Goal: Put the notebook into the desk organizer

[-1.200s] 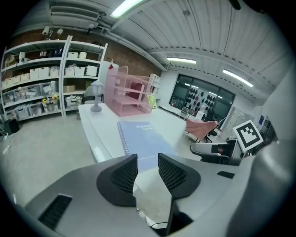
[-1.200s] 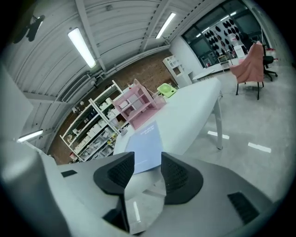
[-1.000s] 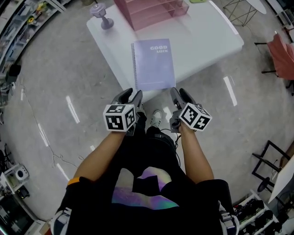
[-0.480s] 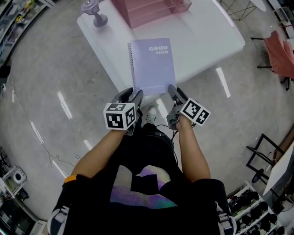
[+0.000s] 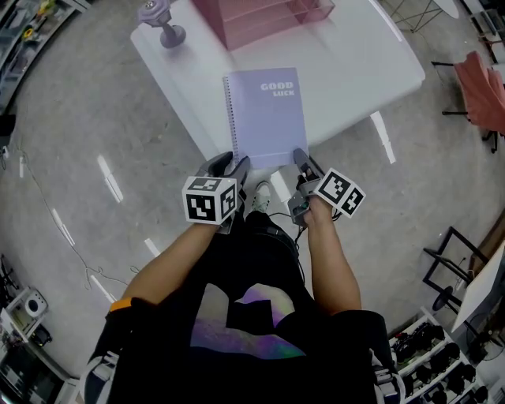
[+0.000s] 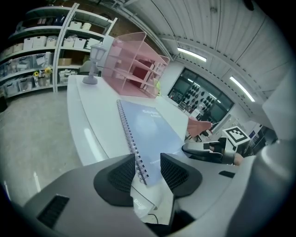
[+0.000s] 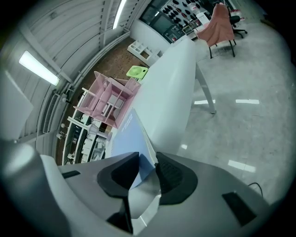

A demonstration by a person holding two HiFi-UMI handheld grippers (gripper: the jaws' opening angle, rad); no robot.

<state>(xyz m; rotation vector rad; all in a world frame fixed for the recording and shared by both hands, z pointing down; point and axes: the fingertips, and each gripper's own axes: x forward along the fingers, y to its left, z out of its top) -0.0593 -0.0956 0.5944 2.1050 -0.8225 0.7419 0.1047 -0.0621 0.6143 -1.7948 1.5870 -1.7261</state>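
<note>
My left gripper holds its jaws spread around the spiral corner of the notebook; the right gripper has jaws narrowly apart, straddling the other near corner; the notebook lies on the table, with the desk organizer at its 12 o'clock.

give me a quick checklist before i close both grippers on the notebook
1. Left gripper jaws apart, astride the notebook's spiral near corner: ok.
2. Right gripper jaws apart, with the other near corner between them: ok.
3. Pads touching the cover: cannot tell.
4. Notebook lies flat, near corners past the table edge, so the jaws can get under: ok.
5. Desk organizer stands upright at the far side, nothing between it and the notebook: ok.
</note>
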